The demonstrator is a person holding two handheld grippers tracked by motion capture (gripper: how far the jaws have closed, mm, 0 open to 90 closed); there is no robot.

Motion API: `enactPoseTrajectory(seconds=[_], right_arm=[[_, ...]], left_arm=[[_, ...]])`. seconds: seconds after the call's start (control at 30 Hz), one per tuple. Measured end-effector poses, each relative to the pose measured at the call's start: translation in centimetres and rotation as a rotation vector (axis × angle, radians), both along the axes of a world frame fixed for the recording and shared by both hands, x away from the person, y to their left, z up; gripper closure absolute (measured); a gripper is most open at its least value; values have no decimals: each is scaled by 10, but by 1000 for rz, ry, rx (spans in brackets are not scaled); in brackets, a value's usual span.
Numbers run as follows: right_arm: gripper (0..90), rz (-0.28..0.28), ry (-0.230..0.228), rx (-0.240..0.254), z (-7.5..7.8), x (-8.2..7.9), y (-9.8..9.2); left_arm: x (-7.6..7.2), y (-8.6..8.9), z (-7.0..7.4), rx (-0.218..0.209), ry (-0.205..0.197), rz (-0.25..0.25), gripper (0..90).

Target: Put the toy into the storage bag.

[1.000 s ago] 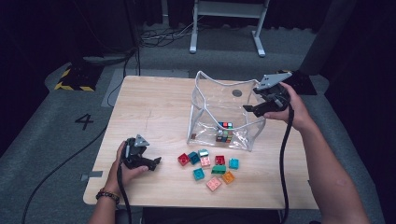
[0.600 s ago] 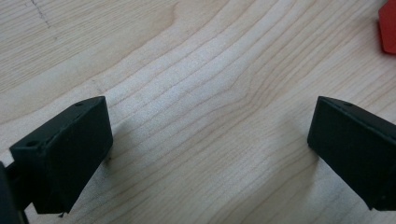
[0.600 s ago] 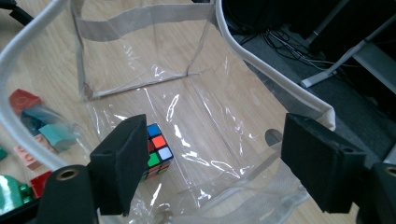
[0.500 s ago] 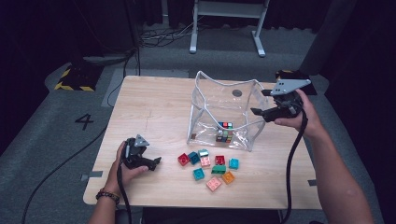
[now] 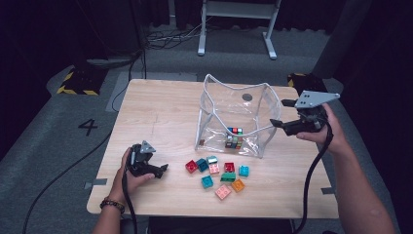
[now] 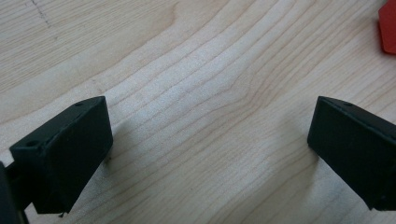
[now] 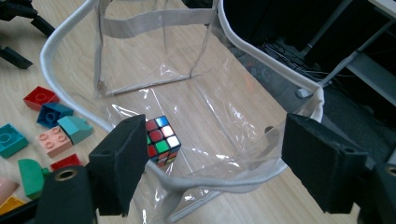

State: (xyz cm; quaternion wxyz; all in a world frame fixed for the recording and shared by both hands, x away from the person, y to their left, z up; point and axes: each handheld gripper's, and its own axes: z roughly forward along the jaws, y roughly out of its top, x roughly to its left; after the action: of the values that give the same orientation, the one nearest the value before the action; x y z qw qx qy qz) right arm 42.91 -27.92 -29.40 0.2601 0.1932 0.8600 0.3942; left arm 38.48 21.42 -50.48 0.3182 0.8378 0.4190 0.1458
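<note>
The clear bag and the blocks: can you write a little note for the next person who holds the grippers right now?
Left gripper: open, empty, low over the wooden table, just left of the blocks.
Right gripper: open, holding nothing, jaws on either side of the clear bag rim at its right side.
Things: a Rubik's cube sits inside the bag. The toy blocks lie loose on the table in front of it.
Done: cube is in.
Left: probably the blocks go in next, while the rim is kept open.

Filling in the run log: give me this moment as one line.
left gripper: open, empty, on table | right gripper: open, at clear bag rim | puzzle cube: inside bag | bricks: outside
</note>
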Motion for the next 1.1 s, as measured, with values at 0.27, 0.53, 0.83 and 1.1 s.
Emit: enactPoseTrajectory(seconds=[0.27, 0.53, 0.83, 1.1], right_arm=[[236, -10, 6, 20, -11, -9, -10], [237, -11, 12, 25, -28, -20, -19], [239, -37, 46, 34, -52, -26, -25], [243, -43, 83, 33, -74, -29, -30]], left_arm=[[0, 0, 0, 1, 0, -1, 3], [0, 0, 0, -1, 0, 3, 3], [0, 0, 0, 0, 3, -3, 3], [0, 0, 0, -1, 1, -2, 3]])
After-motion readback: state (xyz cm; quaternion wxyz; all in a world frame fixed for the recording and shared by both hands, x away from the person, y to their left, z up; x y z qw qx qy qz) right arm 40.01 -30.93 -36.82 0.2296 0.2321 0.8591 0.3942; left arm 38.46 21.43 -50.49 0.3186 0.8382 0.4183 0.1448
